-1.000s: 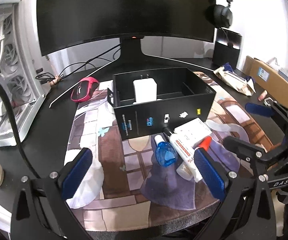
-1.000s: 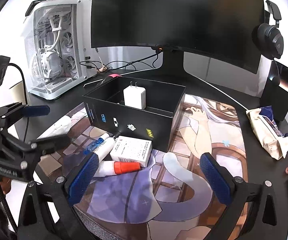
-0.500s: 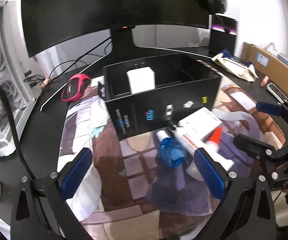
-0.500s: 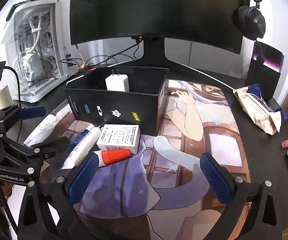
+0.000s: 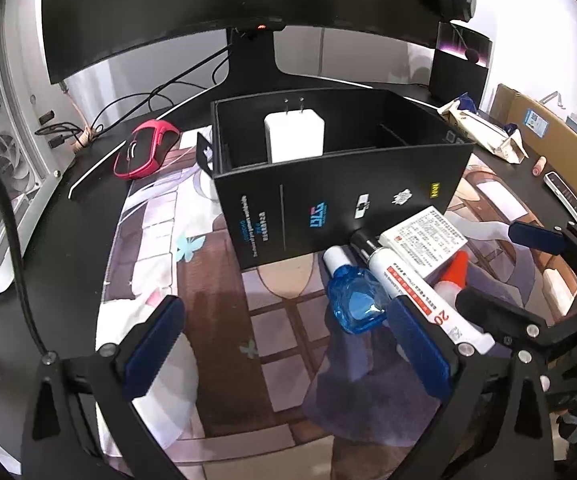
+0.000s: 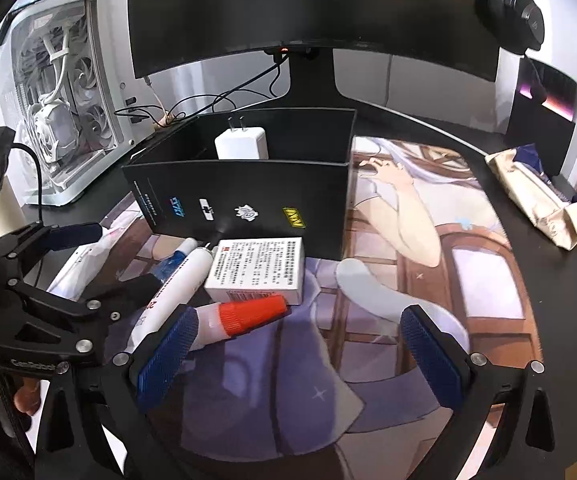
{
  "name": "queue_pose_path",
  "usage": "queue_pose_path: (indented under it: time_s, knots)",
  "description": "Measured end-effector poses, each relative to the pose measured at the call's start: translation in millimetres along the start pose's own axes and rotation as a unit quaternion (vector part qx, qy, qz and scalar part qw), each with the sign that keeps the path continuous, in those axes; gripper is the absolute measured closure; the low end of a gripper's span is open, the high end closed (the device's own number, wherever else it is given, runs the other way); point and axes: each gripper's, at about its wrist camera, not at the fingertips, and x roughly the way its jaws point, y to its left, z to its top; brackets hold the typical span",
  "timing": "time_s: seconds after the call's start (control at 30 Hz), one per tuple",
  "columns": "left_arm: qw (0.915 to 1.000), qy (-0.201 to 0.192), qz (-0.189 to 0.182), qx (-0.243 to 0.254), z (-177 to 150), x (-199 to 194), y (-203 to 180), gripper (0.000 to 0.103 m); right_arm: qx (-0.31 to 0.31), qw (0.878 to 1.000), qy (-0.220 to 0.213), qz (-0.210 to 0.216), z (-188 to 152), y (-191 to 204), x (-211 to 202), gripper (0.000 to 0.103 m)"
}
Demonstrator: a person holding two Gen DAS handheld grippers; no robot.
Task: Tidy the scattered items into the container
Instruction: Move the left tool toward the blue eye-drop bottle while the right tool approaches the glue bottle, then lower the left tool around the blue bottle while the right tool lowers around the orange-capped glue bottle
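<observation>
A black open box (image 5: 340,196) (image 6: 244,192) stands on the printed desk mat with a white charger (image 5: 293,136) (image 6: 241,144) inside. In front of it lie a small blue bottle (image 5: 354,300), a white tube (image 5: 412,288) (image 6: 176,284), a white carton (image 5: 424,236) (image 6: 256,268) and a glue bottle with an orange cap (image 5: 454,270) (image 6: 248,312). My left gripper (image 5: 288,352) is open and empty, its right finger beside the blue bottle. My right gripper (image 6: 300,356) is open and empty, its left finger next to the glue bottle.
A red mouse (image 5: 144,152) lies left of the box. A monitor (image 5: 244,4) stands behind. A white PC case (image 6: 60,120) is at the left. A crumpled snack bag (image 6: 536,196), headphones (image 6: 516,12) and a phone (image 5: 572,204) are at the right.
Both grippers moved forward and lower toward the items in front of the box; the items now lie closer to the fingers. Nothing was grasped.
</observation>
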Motion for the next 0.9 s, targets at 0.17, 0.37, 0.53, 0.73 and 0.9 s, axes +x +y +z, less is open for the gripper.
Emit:
queue_pose_path:
  time_s: [0.17,0.37,0.53,0.73,0.9]
  knots:
    - [1.0000,0.004,-0.005,-0.006,-1,4,6,0.001,0.003,1.000,0.002,-0.010,0,4,3,0.000]
    - [0.9999,0.005,-0.002,-0.009,-1,4,12,0.001,0.013,1.000,0.008,-0.011,1,10,4,0.000]
    - [0.9997,0.010,-0.010,-0.019,-2,5,17,0.001,0.021,1.000,0.010,-0.013,2,11,5,0.000]
    - [0.9995,0.015,-0.021,-0.021,-4,5,24,0.001,0.030,0.999,0.010,-0.010,1,15,6,0.000]
    - [0.9990,0.015,-0.038,-0.016,-5,5,20,0.001,0.020,1.000,0.007,-0.016,-4,12,1,0.000]
